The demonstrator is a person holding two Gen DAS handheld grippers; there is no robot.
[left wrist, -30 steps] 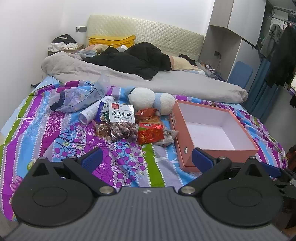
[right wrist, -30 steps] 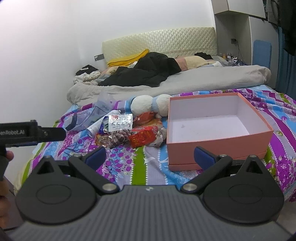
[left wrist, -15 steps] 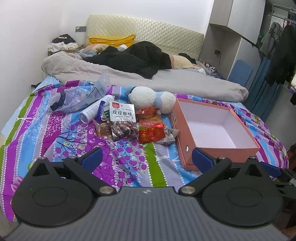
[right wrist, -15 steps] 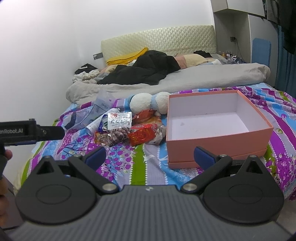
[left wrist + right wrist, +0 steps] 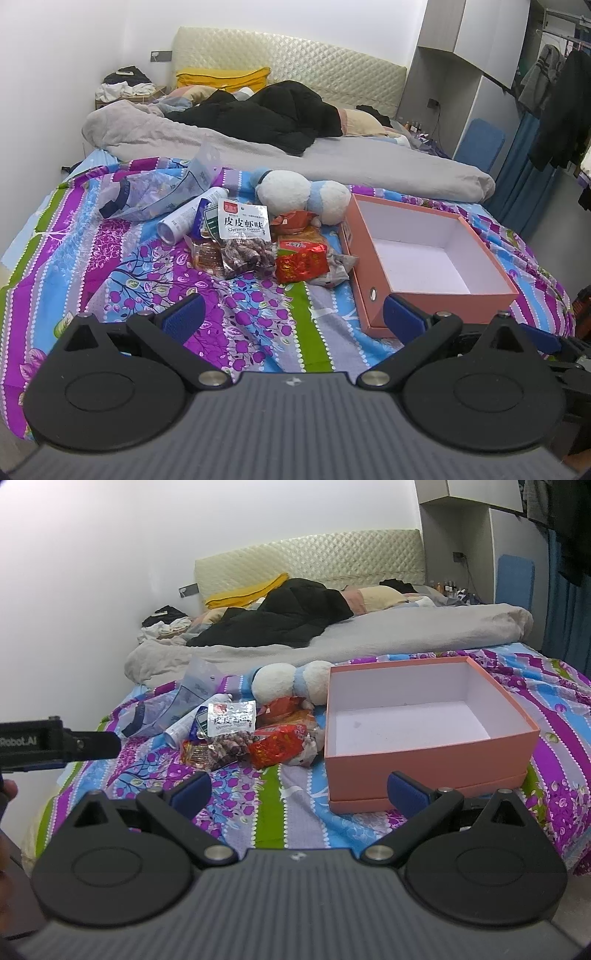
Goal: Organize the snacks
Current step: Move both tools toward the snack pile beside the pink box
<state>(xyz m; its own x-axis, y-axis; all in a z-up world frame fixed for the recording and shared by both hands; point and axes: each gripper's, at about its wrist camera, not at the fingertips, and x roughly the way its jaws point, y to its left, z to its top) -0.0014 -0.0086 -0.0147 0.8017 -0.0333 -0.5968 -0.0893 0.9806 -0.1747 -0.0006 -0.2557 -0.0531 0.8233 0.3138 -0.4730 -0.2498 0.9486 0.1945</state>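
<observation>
A heap of snack packets lies on the patterned bedspread: a white shrimp-flavour bag [image 5: 242, 225] [image 5: 232, 719], a red foil packet [image 5: 302, 263] [image 5: 275, 746] and an orange packet [image 5: 292, 220]. To their right stands an empty pink box [image 5: 373, 266] [image 5: 424, 760] with a white inside. My left gripper [image 5: 291, 316] hovers open above the bedspread, short of the heap. My right gripper [image 5: 298, 790] is open too, in front of the box's near left corner. Neither holds anything.
A white and blue plush toy [image 5: 303, 194] lies behind the snacks, with a white tube [image 5: 188, 218] and a clear plastic bag [image 5: 155, 192] to the left. A grey blanket [image 5: 295, 155] and dark clothes [image 5: 266, 118] cover the far bed. The left gripper's body [image 5: 55, 744] shows at the right view's left edge.
Both grippers have drawn back slightly and risen; the snacks and box sit a little higher and smaller in view. Nothing on the bed has moved.
</observation>
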